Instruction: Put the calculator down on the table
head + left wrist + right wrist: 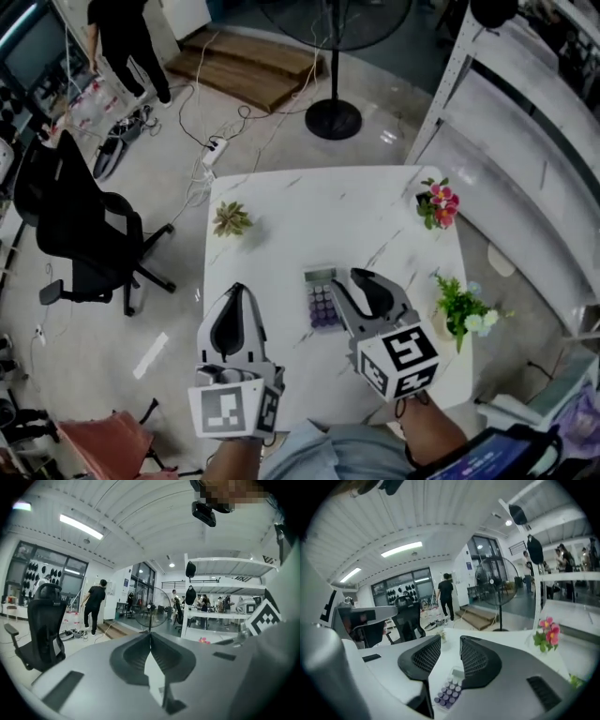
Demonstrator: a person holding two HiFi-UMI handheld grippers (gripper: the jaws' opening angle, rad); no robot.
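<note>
The calculator [322, 295], pale with purple keys, lies flat on the white marble table [309, 206] near its front middle. My right gripper [351, 277] hovers just right of it and above it, jaws apart with nothing between the pads. In the right gripper view the calculator [450, 692] shows low down through the gap of the right gripper [450, 639], on the table beneath. My left gripper [236, 287] hangs over the table's front left, apart from the calculator. In the left gripper view the left gripper [150, 634] has its tips touching and holds nothing.
On the table stand a small dry plant [231, 218] at the back left, pink flowers [438, 204] at the back right and a green plant [461, 309] at the right edge. A black office chair [84, 234] stands left of the table, a fan stand [333, 117] behind it.
</note>
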